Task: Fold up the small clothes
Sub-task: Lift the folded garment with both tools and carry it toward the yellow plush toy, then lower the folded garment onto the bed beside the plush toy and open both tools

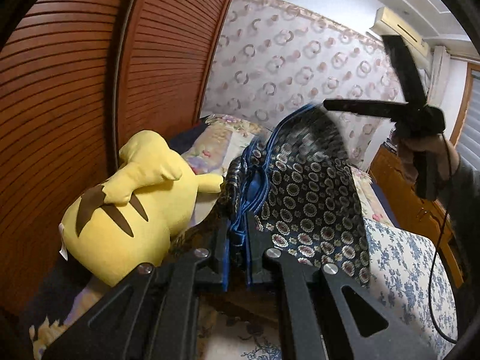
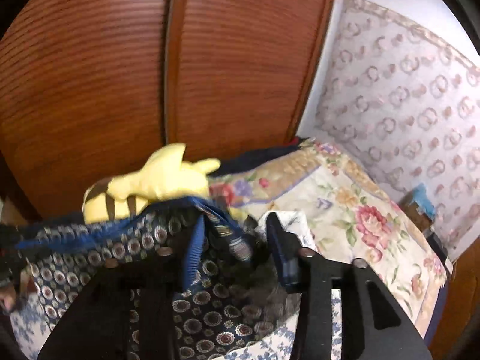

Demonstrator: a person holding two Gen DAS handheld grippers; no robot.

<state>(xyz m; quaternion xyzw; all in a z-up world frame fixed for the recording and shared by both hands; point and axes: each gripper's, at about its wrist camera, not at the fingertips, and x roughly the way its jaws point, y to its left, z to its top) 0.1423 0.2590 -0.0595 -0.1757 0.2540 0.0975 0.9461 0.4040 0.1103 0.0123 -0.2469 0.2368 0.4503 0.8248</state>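
You hold the garment [image 1: 312, 186] lifted above the bed [image 1: 414, 258] to let it hang flat: your left gripper [image 1: 237, 240] is clamped on its blue hem, while your right gripper [image 2: 240, 249], jaws apart, straddles a fold without visibly pinching it.

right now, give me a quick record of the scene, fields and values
place: bed with floral covers, beside a wooden wardrobe
garment: dark patterned cloth with blue trim, lifted off the bed
left gripper: shut on the cloth's blue edge
right gripper: spread apart, cloth draped between the fingers; grip unclear, view blurred
toy: yellow plush lying on the bed by the wardrobe, left of the cloth
fold: not yet made, cloth hangs bunched
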